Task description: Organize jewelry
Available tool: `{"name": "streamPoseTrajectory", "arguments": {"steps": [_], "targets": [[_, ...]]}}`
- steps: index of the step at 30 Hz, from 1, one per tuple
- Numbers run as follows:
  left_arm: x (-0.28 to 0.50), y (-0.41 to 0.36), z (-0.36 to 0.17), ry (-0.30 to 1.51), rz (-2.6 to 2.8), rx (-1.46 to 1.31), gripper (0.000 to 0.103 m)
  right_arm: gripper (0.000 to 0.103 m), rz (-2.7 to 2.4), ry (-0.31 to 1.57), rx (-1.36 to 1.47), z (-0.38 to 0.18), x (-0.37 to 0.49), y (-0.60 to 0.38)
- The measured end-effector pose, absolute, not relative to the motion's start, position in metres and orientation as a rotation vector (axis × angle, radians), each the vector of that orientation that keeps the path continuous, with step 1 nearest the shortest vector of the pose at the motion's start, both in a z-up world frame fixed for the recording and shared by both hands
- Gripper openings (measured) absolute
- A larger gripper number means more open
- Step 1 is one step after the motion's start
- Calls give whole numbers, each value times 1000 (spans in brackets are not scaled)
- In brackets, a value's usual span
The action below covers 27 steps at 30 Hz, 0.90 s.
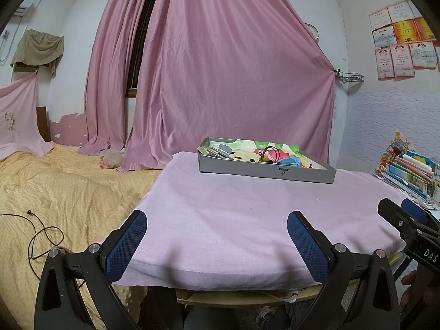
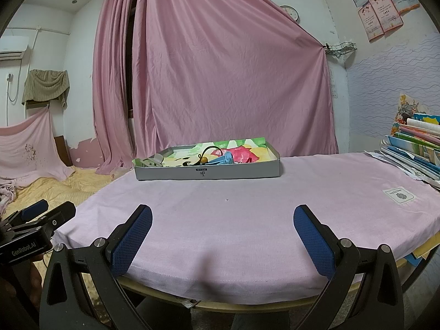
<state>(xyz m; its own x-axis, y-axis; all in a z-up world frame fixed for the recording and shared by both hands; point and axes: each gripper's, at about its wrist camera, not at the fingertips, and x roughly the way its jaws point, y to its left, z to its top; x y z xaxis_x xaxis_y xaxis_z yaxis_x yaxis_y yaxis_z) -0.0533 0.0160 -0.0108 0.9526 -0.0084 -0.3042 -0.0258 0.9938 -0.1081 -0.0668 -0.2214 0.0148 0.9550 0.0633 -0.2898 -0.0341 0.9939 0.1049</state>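
Where the yellow bedspread (image 1: 55, 187) fills the 9 o'clock side of the left wrist view, a black cable (image 1: 41, 236) lies looped on it, w/ a pink curtain (image 1: 220, 68) hanging behind at 12. The left gripper (image 1: 217, 236) sits low at 6 o'clock over the near edge of the pink tablecloth (image 1: 233, 206), jaws wide apart, nothing btwn the blue pads (image 1: 129, 244). Straight ahead at 12, well apart from the fingers, a shallow grey tray (image 1: 264, 172) rests on the cloth, lined w/ bright floral paper; inside it the jewelry bits (image 1: 271, 156) are heaped together: a dark cord loop, a blue piece, a grey clip at the tray's left end; finer detail too small to tell. At 3 o'clock a stack of books (image 1: 409, 170) leans by the wall, certificates (image 1: 398, 38) pinned above at 1-2. The right gripper (image 2: 222, 236), in its own view, also hovers at 6 over the cloth edge, jaws spread open & empty; tray at 12 there too, books at 3, a white label (image 2: 398, 195) on the cloth at 4.
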Motion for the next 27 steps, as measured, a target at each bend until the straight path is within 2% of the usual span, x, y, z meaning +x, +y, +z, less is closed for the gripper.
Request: {"name": "streamPoseTrajectory", "arguments": {"steps": [27], "targets": [[-55, 12, -10, 323, 0, -111, 102, 101, 47, 294, 100, 14, -67, -221]]}}
